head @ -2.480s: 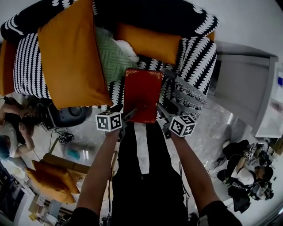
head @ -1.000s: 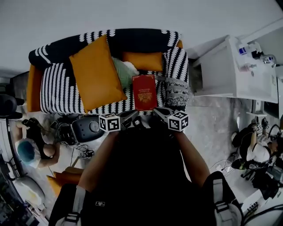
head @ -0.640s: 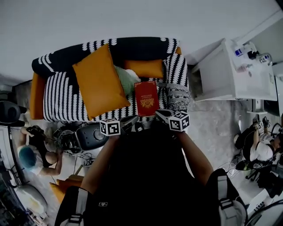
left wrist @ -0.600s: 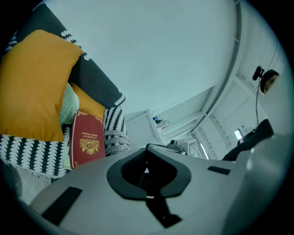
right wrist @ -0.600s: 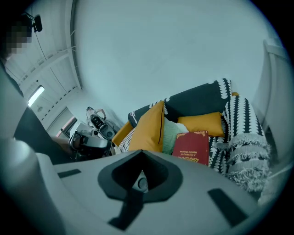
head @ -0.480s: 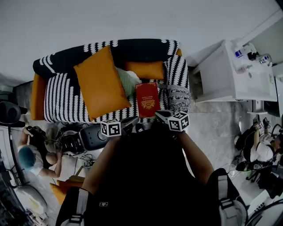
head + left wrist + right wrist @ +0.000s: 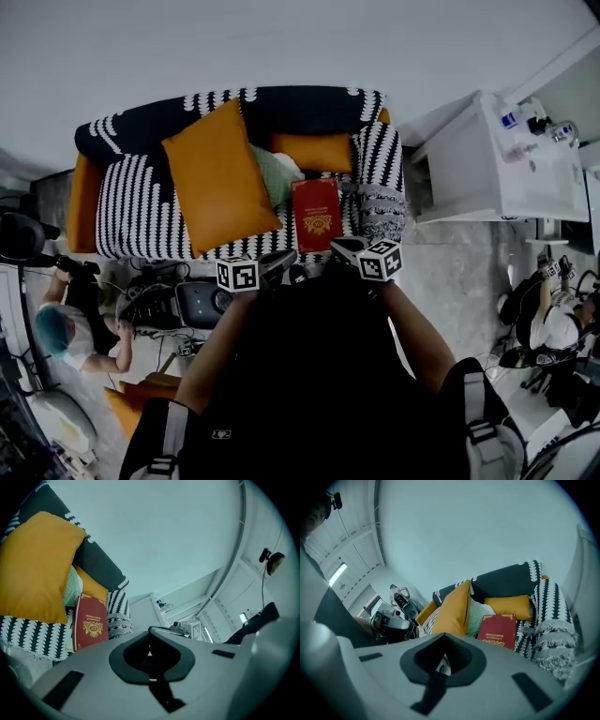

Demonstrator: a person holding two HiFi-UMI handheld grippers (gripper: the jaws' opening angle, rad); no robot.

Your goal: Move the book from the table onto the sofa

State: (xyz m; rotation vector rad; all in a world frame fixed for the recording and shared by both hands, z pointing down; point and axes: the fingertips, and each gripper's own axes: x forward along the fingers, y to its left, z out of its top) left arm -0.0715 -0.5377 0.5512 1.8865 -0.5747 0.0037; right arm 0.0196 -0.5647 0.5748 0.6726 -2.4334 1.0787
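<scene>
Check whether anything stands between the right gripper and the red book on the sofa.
Nothing visible does. The red book lies on the sofa seat, beside the green cushion. The right gripper, jaws shut and empty, points toward it across open space just off the seat's front edge.

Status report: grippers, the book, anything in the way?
Left hand-held gripper shut, empty. Right hand-held gripper shut, empty. Red book lies on sofa seat. Nothing on top of it.
</scene>
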